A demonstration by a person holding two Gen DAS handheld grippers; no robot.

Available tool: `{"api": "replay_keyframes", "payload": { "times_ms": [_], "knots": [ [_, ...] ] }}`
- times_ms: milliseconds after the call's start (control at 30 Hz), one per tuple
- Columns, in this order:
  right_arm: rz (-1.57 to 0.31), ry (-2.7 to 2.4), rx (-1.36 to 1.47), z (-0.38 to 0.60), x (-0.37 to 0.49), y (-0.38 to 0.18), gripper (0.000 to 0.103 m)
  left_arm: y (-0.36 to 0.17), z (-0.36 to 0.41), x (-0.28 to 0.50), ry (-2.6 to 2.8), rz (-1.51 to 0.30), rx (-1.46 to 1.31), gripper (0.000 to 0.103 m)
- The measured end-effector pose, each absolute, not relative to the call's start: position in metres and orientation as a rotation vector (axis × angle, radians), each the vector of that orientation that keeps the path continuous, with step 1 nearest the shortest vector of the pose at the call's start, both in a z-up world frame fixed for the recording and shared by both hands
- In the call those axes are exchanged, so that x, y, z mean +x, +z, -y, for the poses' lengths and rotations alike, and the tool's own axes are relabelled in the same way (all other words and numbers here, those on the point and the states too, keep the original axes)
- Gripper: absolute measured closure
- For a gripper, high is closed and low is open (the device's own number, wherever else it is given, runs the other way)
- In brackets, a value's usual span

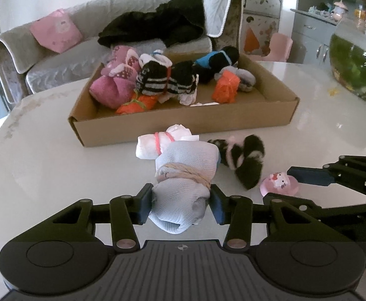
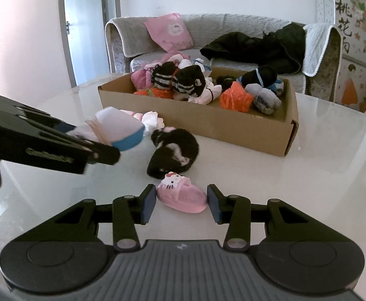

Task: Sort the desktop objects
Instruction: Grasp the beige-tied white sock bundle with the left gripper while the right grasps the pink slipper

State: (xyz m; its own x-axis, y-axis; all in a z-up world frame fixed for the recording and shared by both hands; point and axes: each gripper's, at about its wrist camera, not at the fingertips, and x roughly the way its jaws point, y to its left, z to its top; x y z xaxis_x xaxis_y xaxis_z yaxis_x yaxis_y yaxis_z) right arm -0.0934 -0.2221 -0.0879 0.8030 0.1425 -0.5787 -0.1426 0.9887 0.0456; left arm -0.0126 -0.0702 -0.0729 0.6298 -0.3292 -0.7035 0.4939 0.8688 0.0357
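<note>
Left gripper (image 1: 181, 204) level, jaws clamping pale blue sock bundle (image 1: 183, 188).

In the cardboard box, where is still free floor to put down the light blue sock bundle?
The cardboard box shows bare floor at its front right corner, between the orange bundle and the right wall. The left half is crowded: pink bundle, striped bundle. The left gripper grips the light blue bundle.

Bench (image 1: 57, 165): smooth, glossy white. Box (image 1: 183, 125): matt brown cardboard. Pale blue bundle (image 1: 183, 200): fine-knit cloth, bound with tan rubber bands. Black-white bundle (image 2: 175, 150): fuzzy cloth. Pink slipper (image 2: 183, 198): smooth, soft-looking plastic. Left claw (image 1: 181, 205) pads (image 1: 145, 205): matt blue.
</note>
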Motion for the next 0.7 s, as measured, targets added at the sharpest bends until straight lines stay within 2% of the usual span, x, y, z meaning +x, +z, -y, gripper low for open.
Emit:
{"api": "replay_keyframes", "payload": {
  "times_ms": [467,700],
  "knots": [
    [-0.591,0.143,0.037,0.242,-0.118,-0.074,0.062,-0.037,0.024,-0.056,-0.485,-0.714,0.162,0.049],
    [-0.543,0.119,0.046,0.263,-0.12,-0.043,0.062,-0.005,0.01,-0.057,-0.473,-0.672,0.137,0.048]
  ]
}}
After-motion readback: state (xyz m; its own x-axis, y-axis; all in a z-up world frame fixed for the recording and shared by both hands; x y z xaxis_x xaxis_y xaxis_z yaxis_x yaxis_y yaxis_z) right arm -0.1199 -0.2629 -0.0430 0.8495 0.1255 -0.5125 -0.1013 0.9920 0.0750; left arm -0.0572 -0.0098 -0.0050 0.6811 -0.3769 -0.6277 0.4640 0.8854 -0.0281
